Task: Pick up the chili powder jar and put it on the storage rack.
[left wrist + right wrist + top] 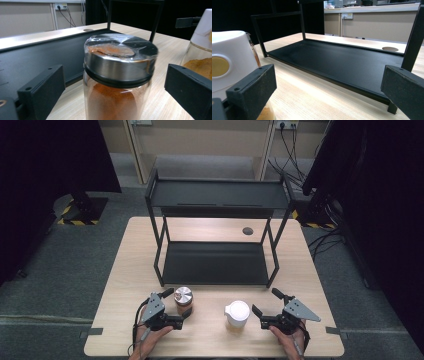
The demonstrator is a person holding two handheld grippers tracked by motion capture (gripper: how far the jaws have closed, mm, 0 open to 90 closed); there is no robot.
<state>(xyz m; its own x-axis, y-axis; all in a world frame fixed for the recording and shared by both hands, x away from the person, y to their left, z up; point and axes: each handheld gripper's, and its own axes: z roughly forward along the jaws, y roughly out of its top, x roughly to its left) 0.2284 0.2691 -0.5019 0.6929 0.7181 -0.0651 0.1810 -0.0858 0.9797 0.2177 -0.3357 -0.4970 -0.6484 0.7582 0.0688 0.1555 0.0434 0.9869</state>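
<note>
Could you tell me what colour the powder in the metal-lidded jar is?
Reddish-orange; the jar shows best in the left gripper view.

The spice jar point(183, 301) near the lower left of the high view has a shiny silver lid and rust-orange powder behind clear glass. The jar point(237, 313) to its right has a white cap and mustard-yellow powder. The two-tier rack point(218, 262) at the centre is matte black. The table point(130, 265) is pale wood with fine grain. The floor point(60, 270) is grey, with yellow-and-black striped tape point(75, 222) at the upper left.

spice jar point(183, 300) left of white-lidded jar point(237, 313), before rack point(216, 262)
</note>
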